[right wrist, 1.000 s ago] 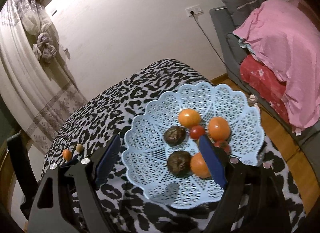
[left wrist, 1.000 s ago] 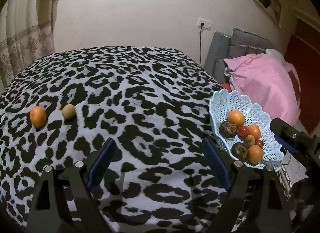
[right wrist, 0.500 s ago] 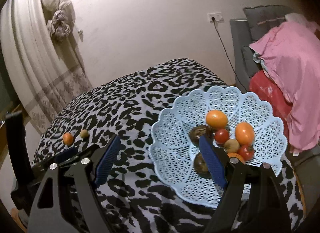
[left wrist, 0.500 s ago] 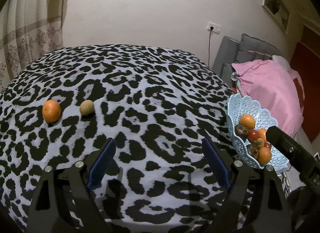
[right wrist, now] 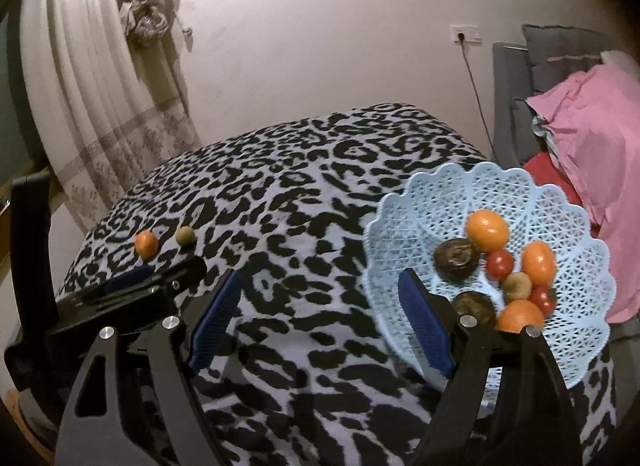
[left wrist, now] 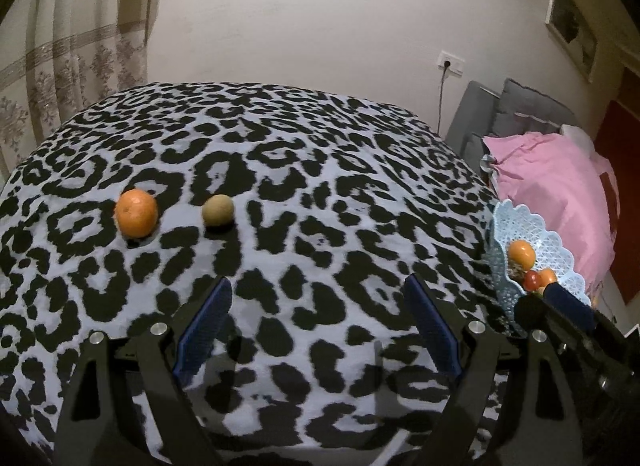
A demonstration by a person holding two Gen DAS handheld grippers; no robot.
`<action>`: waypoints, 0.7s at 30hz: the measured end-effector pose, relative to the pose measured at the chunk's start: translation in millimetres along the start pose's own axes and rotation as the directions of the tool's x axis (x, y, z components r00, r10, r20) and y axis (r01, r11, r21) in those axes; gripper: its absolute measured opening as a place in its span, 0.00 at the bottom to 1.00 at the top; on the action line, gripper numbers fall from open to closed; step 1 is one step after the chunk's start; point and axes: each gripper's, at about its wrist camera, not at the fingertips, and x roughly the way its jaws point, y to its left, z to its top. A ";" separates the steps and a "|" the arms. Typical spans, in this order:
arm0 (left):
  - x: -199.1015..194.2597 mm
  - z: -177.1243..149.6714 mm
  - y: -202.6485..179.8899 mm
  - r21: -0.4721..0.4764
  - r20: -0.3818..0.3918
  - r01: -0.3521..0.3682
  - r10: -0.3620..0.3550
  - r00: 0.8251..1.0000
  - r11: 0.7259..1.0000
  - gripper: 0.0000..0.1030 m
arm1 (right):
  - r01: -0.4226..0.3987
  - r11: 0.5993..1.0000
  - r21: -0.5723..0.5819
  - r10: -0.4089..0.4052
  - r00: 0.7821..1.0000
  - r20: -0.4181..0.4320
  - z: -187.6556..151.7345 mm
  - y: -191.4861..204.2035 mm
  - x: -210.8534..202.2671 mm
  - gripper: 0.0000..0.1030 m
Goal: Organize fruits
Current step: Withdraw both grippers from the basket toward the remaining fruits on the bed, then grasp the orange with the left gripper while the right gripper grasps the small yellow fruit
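The left gripper and right gripper are both wide open and hold nothing. The orange and small green fruit look nearer now (both far left); the basket has slid right.

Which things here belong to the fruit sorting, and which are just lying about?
Part of the job:
- orange loose on the spotted cloth
- small brownish-green fruit beside it
- blue lattice basket with fruit already in it
- left claw and right claw, both open and empty

Just lying about:
- pink blanket
- grey sofa
- curtain
- wall socket
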 end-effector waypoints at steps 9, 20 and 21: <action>0.8 4.2 39.5 -0.068 0.009 -0.058 0.059 0.998 0.996 0.84 | -0.040 0.998 -0.051 0.038 0.998 -0.056 -13.4 22.9 17.5 0.80; 0.9 17.5 95.7 -0.161 0.022 -0.156 0.161 0.987 0.975 0.84 | -0.083 0.994 -0.070 0.075 0.992 -0.105 -25.2 35.9 31.3 0.80; 2.0 18.7 100.3 -0.167 0.020 -0.165 0.171 0.985 0.972 0.84 | -0.087 0.994 -0.072 0.079 0.991 -0.109 -26.2 37.0 32.3 0.80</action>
